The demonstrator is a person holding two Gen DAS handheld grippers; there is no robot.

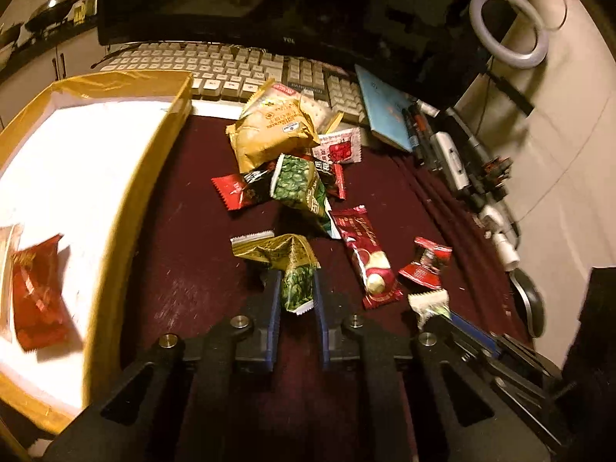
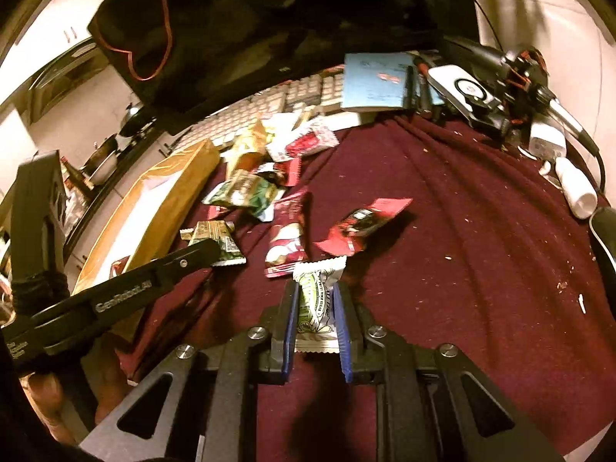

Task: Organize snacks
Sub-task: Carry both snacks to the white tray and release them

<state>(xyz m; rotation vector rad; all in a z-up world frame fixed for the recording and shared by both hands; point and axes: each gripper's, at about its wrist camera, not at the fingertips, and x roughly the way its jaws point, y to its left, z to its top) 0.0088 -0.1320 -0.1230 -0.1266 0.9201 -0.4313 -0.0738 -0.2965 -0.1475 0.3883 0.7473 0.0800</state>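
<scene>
Left tongs: clenched on a green-and-gold snack packet, gripped at its near end, near the middle of the bench.

Right tongs: clenched on a white-and-green snack packet, which stands between the blue pads.

Bench: covered with a dark red cloth, creased and scattered with crumbs.

Cardboard box: at the left, white inside, open top; holds a red packet at its near end.

Loose snacks, centre of bench: a large tan bag at the far end leaning on the keyboard; a white-and-red sachet just right of it; a green pea packet lying over a red-and-black packet; a long dark red bar to the right of the held green packet; a small red sachet further right.

Far edge: monitor, blue booklet, pens and small devices along the right.
</scene>
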